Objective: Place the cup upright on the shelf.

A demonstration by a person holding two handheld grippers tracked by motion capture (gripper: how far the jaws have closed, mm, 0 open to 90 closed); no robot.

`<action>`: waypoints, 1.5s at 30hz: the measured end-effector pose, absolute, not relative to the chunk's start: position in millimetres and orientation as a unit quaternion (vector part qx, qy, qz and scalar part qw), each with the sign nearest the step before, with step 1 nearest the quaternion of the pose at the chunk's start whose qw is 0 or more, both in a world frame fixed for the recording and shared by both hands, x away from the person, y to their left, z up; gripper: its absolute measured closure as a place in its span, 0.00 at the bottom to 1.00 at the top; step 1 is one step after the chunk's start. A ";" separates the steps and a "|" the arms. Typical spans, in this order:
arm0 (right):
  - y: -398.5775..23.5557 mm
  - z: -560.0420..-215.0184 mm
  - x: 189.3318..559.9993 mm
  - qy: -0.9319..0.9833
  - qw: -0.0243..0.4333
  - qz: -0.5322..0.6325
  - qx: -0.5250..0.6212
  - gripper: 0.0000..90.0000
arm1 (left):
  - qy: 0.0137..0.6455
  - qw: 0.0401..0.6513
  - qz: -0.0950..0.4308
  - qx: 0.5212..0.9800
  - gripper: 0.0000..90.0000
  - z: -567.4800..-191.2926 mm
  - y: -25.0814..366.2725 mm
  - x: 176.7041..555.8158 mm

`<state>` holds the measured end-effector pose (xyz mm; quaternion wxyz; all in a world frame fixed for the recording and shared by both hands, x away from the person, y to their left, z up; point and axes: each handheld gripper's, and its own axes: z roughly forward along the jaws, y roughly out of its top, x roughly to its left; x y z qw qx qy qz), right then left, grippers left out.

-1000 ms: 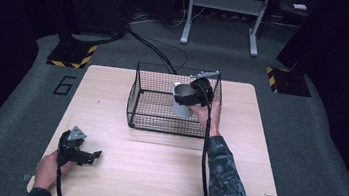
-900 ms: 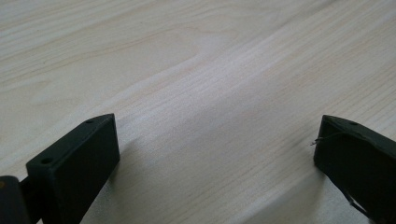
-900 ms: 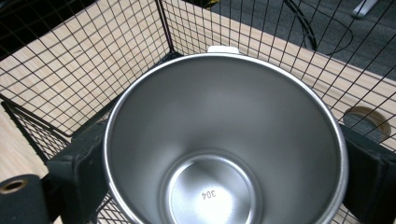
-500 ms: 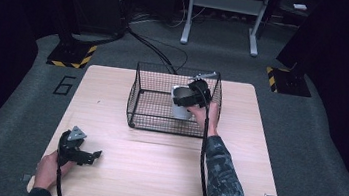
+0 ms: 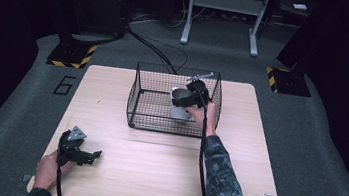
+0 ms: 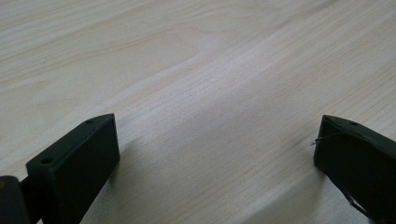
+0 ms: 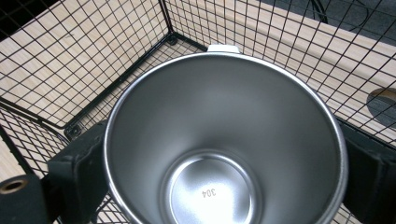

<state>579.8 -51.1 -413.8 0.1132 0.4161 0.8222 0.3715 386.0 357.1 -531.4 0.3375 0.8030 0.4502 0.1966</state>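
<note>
A stainless steel cup with a white outside and a white handle sits between the jaws of my right gripper, which is shut on it. It hangs upright, mouth up, inside the black wire basket, toward the basket's right side. The cup looks empty. My left gripper rests low on the wooden table near its front left corner. Its jaws stand wide open with nothing but bare wood between them.
The wire basket stands at the back middle of the table, its mesh walls close around the cup on all sides. A cable trails from my right gripper along the forearm. Beyond the table lie a grey floor and a metal stand.
My right gripper has lifted the cup slightly higher within the basket. The left gripper has stayed still.
</note>
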 end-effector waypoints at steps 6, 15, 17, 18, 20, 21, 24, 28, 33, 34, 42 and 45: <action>-51.9 -415.8 585.0 0.826 0.107 0.362 0.419 0.07 | 0.449 0.335 0.193 0.805 0.00 -530.8 357.5 386.0; -49.6 -419.8 589.8 0.830 0.099 0.351 0.423 0.07 | 0.450 0.337 0.196 0.803 0.00 -531.4 357.1 386.0; -48.6 -420.9 591.0 0.833 0.097 0.347 0.420 0.07 | 0.450 0.336 0.194 0.805 0.00 -531.0 357.4 386.0; -47.8 -421.1 591.0 0.832 0.096 0.346 0.423 0.07 | 0.450 0.335 0.193 0.805 0.00 -530.8 357.5 385.9; -47.6 -421.3 591.2 0.834 0.095 0.343 0.423 0.07 | 0.449 0.335 0.193 0.805 0.00 -530.8 357.5 386.0; -47.6 -421.3 591.2 0.834 0.095 0.343 0.423 0.07 | 0.449 0.335 0.193 0.805 0.00 -530.8 357.5 386.0; -47.5 -421.6 591.3 0.834 0.094 0.340 0.424 0.07 | 0.450 0.335 0.193 0.805 0.00 -530.8 357.5 386.0; -47.3 -422.6 591.4 0.837 0.091 0.332 0.425 0.07 | 0.450 0.335 0.193 0.805 0.00 -530.9 357.4 385.9; -45.8 -423.5 591.1 0.841 0.091 0.325 0.423 0.07 | 0.452 0.337 0.194 0.803 0.00 -531.1 357.1 385.9; -45.4 -424.1 591.0 0.843 0.089 0.323 0.422 0.07 | 0.454 0.339 0.194 0.801 0.00 -531.4 356.7 385.7; -44.1 -425.6 590.7 0.845 0.091 0.313 0.423 0.07 | 0.450 0.335 0.192 0.805 0.00 -530.8 357.5 385.7; -44.8 -424.9 590.7 0.849 0.091 0.307 0.420 0.07 | 0.450 0.335 0.192 0.805 0.00 -530.8 357.5 385.6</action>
